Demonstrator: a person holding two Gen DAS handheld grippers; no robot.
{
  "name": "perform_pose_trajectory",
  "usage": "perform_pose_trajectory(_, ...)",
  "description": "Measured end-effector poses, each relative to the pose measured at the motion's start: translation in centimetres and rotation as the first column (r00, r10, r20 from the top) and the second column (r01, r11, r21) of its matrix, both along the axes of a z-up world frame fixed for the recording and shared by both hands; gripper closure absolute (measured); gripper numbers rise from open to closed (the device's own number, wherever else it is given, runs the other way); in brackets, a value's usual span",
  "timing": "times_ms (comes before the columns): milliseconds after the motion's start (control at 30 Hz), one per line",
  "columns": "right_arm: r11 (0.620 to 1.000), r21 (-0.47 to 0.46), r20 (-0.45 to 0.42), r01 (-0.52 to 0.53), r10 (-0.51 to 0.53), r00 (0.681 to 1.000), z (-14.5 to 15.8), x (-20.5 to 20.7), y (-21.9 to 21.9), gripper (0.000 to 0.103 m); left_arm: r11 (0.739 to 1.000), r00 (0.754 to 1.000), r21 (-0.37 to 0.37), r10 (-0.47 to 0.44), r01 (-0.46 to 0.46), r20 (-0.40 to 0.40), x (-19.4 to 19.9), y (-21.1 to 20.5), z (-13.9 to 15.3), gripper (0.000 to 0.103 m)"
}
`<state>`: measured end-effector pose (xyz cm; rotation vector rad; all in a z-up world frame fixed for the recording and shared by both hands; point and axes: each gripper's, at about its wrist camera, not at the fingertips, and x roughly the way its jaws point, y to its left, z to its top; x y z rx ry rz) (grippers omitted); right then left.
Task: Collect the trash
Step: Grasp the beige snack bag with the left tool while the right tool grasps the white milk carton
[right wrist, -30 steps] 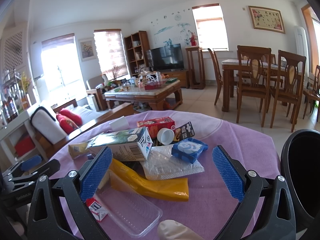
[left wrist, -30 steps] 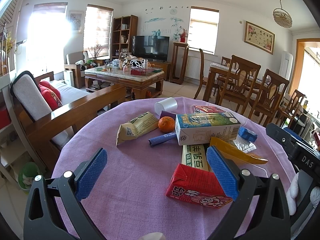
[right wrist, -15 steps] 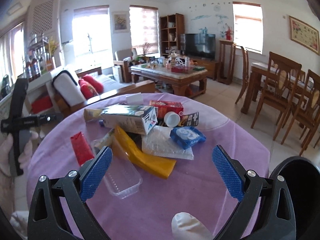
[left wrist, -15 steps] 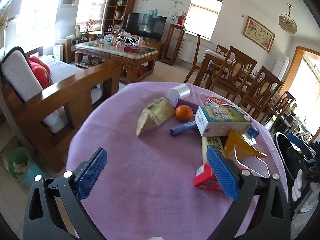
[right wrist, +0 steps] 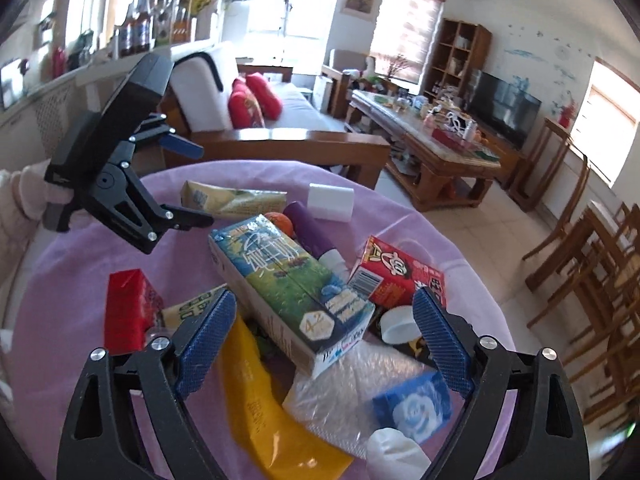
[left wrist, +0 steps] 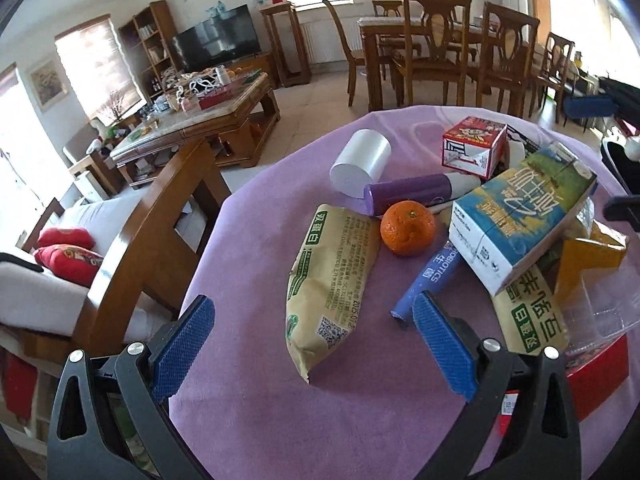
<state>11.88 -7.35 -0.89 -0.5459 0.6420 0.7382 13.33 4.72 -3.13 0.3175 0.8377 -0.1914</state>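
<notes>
Jaws of our right gripper (right wrist: pixel 322 342) are closing, with the milk carton's (right wrist: pixel 288 280) near end between the blue pads, which do not yet press it. Our left gripper (left wrist: pixel 310 344) holds its jaws spread over the tan bag (left wrist: pixel 334 276), pinching nothing. Farther out on the bench (left wrist: pixel 248 400) we see an orange (left wrist: pixel 407 228), a purple tube (left wrist: pixel 412 197), a white cup (left wrist: pixel 360 160) and a red box (left wrist: pixel 474 145), heaped with the rest of the trash on the purple cloth.
</notes>
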Motion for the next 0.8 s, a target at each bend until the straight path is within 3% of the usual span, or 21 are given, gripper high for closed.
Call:
perform_pose_trajectory(100, 0.998, -0.054, -0.063, -0.040, 0.036, 0.997, -1.1, 1.8, 1.2, 0.023, 1.000, 1.000, 0.000, -0.026, 0.026, -0.011, 0.5, 0.2, -0.6, 0.005)
perform_pose_trajectory(167, 0.995, -0.069, -0.108, -0.067, 0.060, 0.992, -1.7, 2.4, 1.8, 0.034, 0.999, 0.999, -0.015, -0.039, 0.038, -0.016, 0.9, 0.4, -0.8, 0.005)
perform_pose_trajectory(267, 0.995, -0.027, -0.166, -0.098, 0.092, 0.982, -2.0, 2.6, 1.3, 0.039, 0.995, 0.997, -0.066, -0.070, 0.068, -0.027, 1.3, 0.7, -1.0, 0.007)
perform_pose_trajectory(333, 0.994, 0.000, -0.179, -0.112, 0.110, 0.978, -1.9, 2.0, 1.2, 0.042, 0.994, 0.996, -0.084, -0.080, 0.076, -0.045, 1.3, 0.8, -1.3, 0.013)
perform_pose_trajectory(467, 0.991, 0.041, -0.181, -0.125, 0.130, 0.975, -1.3, 0.8, 0.7, 0.047, 0.985, 0.993, -0.158, -0.087, 0.074, -0.075, 1.9, 1.3, -1.3, 0.038)
perform_pose_trajectory(567, 0.989, 0.080, -0.188, -0.123, 0.136, 0.973, -1.2, 0.4, 0.2, 0.047, 0.982, 0.990, -0.186, -0.067, 0.043, -0.122, 2.6, 1.7, -1.5, 0.054)
perform_pose_trajectory(700, 0.994, 0.054, -0.179, -0.094, 0.102, 0.978, -1.3, 1.1, 0.7, 0.044, 0.976, 0.988, -0.217, -0.064, 0.033, -0.139, 2.4, 2.1, -1.5, 0.054)
perform_pose_trajectory(800, 0.993, 0.079, -0.189, -0.090, 0.104, 0.976, -1.4, 1.6, 0.7, 0.032, 0.984, 0.988, -0.174, -0.072, 0.048, -0.134, 1.7, 1.6, -1.5, 0.053)
